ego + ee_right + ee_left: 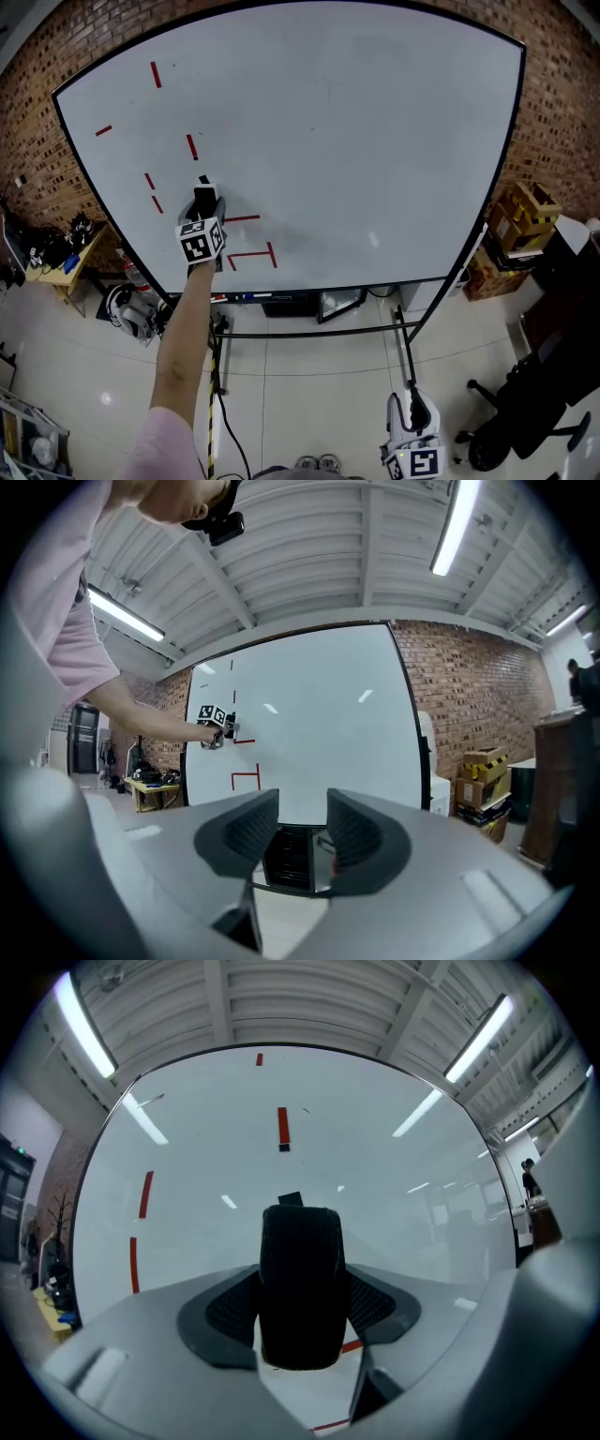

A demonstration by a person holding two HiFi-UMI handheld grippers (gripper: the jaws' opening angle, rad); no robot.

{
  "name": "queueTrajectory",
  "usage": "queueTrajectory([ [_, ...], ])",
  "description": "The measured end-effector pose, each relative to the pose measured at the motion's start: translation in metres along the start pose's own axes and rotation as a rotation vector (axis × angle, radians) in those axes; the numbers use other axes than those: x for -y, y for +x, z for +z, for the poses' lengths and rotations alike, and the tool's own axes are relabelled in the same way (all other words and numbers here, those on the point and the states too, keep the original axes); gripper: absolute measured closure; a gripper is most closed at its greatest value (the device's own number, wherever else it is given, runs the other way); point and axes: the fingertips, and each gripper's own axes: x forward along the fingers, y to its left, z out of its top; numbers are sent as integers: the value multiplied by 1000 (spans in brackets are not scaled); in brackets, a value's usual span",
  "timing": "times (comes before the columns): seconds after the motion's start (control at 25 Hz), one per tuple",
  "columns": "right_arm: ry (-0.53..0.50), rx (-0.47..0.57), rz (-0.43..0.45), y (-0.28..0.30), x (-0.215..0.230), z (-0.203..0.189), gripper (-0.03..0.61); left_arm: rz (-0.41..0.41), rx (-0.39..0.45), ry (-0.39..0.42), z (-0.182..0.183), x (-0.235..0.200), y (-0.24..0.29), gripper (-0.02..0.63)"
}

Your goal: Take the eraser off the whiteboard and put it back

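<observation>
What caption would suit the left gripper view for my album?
Left gripper shut on the black eraser, facing a red-marked whiteboard.

I wear a pink sleeve (161,448); my left tongs (203,192) and right tongs (413,405) are grey, with black-and-white marker cubes (201,242).

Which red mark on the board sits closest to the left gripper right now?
The short horizontal red line just right of the left gripper, which grips the eraser. Every other red mark sits farther away.
</observation>
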Motion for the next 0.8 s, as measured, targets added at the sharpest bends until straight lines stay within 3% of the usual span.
queueTrajectory([
  [0.2, -11, 5, 19, -5, -3, 2, 425, -2, 38, -10, 6, 1, -19, 347],
  [0.32, -26, 37, 29, -8, -4, 9, 425, -46, 65, -20, 12, 8, -46, 347],
  [0.52, -22, 80, 32, -20, 1, 23, 425, -184, 201, -73, 23, 40, -210, 345],
  [0.64, -12, 99, 53, -25, 1, 29, 425, -198, 164, -115, 6, 63, -296, 344],
  [0.8, -16, 134, 106, -27, -7, 42, 426, -184, 140, -180, 0, 82, -353, 344],
])
